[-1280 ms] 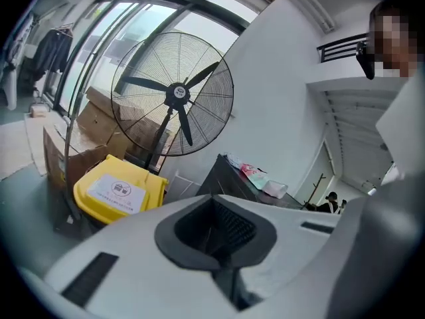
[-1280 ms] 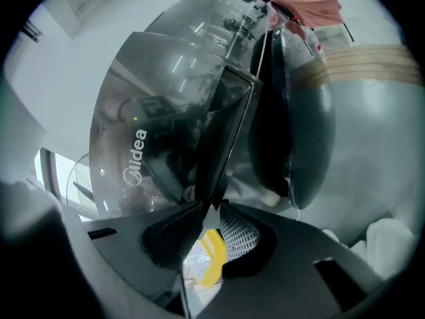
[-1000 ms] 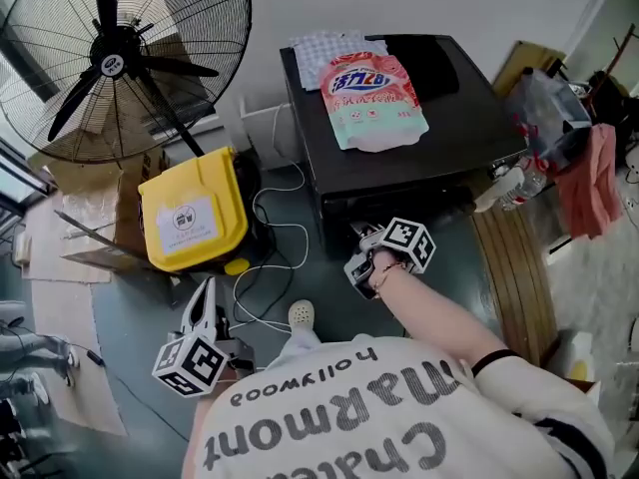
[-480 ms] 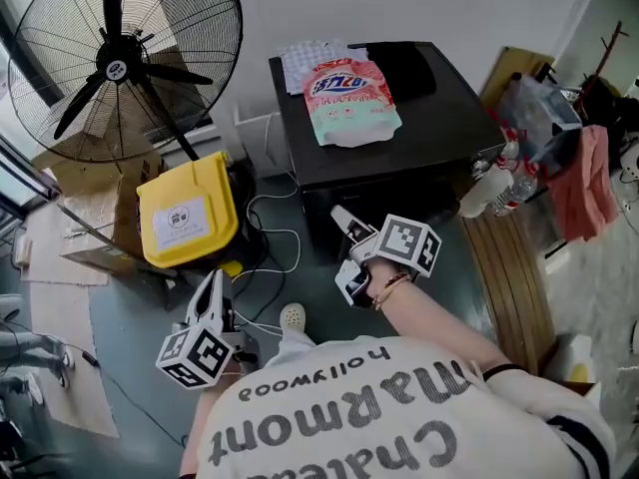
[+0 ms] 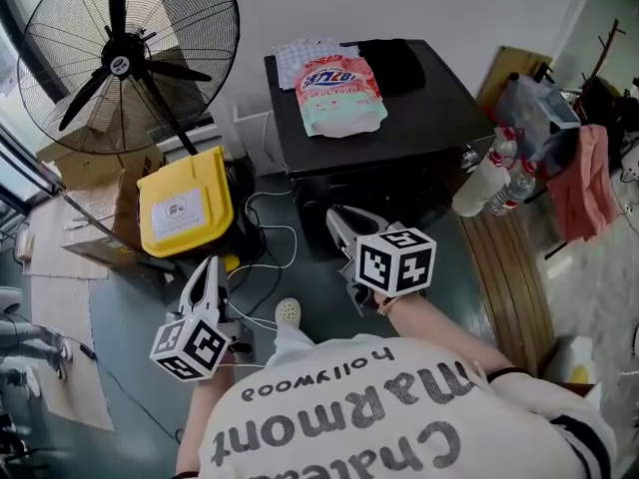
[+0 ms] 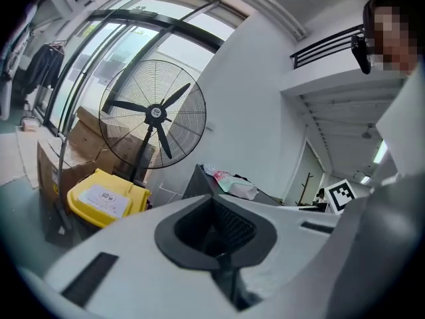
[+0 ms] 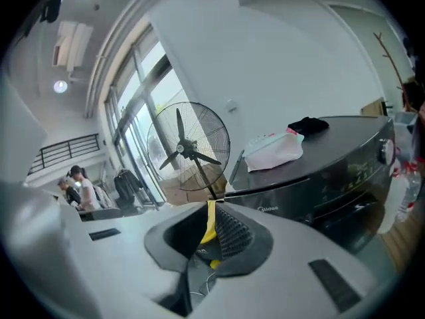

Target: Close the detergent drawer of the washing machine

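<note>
The black washing machine (image 5: 399, 133) stands at the top centre, with a pink detergent pouch (image 5: 339, 93) lying on its lid. Its front panel (image 7: 319, 191) looks flush in the right gripper view, and I see no drawer sticking out. My right gripper (image 5: 344, 230) hangs in the air in front of the machine's left corner, touching nothing. Its jaws have just been closing, and a narrow gap with nothing in it remains (image 7: 206, 228). My left gripper (image 5: 205, 279) is low at the left over the floor, with its pads together and empty (image 6: 216, 231).
A big floor fan (image 5: 125, 58) stands at the upper left. A yellow bin (image 5: 185, 213) and loose cables (image 5: 265, 238) lie left of the machine. Plastic bottles (image 5: 499, 173) and a wooden board (image 5: 514, 267) are on its right. A black cloth (image 5: 394, 63) lies on the lid.
My right gripper has drawn back from the machine's front, risen and rolled over, so its marker cube now faces up. The left gripper rose slightly.
</note>
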